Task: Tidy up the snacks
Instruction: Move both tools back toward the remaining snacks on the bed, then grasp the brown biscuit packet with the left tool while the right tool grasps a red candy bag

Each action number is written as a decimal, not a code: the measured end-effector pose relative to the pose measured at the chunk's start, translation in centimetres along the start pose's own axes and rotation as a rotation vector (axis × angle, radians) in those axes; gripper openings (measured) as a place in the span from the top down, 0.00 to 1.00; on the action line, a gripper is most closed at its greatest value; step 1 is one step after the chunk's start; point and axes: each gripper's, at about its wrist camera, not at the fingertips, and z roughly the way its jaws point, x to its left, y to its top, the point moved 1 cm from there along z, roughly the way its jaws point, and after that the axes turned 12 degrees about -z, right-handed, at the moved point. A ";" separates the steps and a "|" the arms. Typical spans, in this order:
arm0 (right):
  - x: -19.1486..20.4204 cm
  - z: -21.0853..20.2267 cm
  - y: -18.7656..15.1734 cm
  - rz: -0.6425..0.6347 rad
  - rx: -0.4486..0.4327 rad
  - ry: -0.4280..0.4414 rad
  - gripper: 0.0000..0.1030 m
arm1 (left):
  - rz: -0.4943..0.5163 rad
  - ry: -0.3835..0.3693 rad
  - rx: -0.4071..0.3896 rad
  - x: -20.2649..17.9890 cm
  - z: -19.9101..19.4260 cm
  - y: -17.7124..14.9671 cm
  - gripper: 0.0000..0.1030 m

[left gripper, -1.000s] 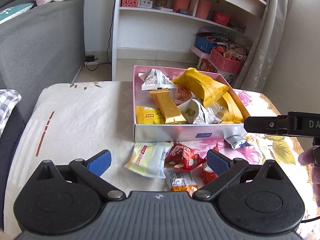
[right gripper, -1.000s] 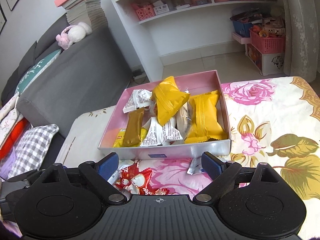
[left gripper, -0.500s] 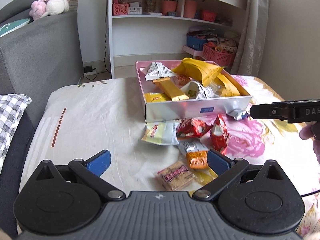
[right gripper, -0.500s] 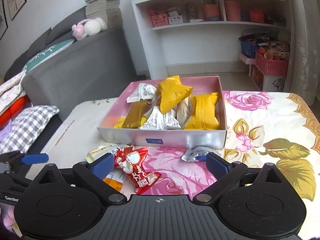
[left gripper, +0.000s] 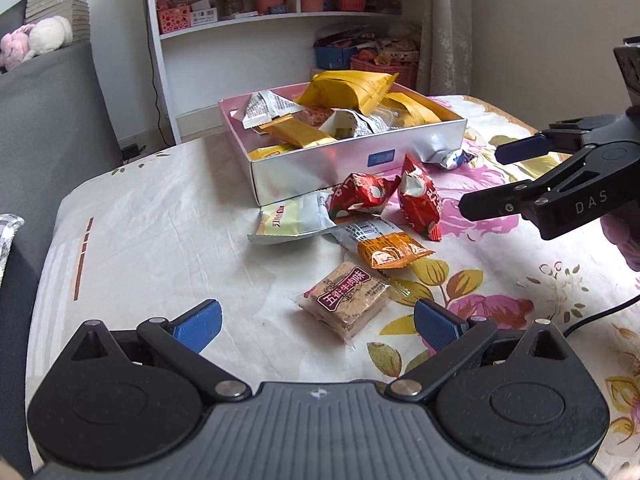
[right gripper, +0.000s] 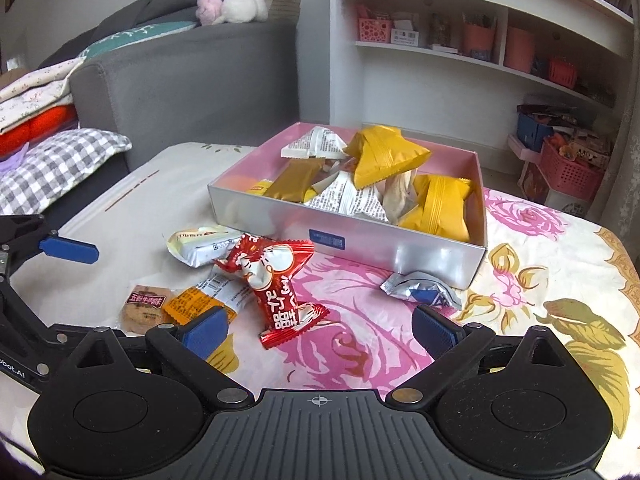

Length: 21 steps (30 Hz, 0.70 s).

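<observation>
red snack packet (right gripper: 276, 288) | flat on cloth | long axis toward box (right gripper: 400, 248)

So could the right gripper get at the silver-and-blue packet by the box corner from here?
Probably yes: the right gripper is open and empty, and the silver-and-blue packet lies on its own on the cloth just ahead, nothing between.

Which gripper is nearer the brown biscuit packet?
Left. The left gripper has the brown biscuit packet just ahead of its open jaws; the right gripper sits farther, toward the red packets.
</observation>
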 end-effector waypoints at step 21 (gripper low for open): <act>0.3 5.1 -0.5 0.003 0.087 0.004 0.02 | 0.061 -0.061 0.029 -0.6 2.4 -0.3 0.18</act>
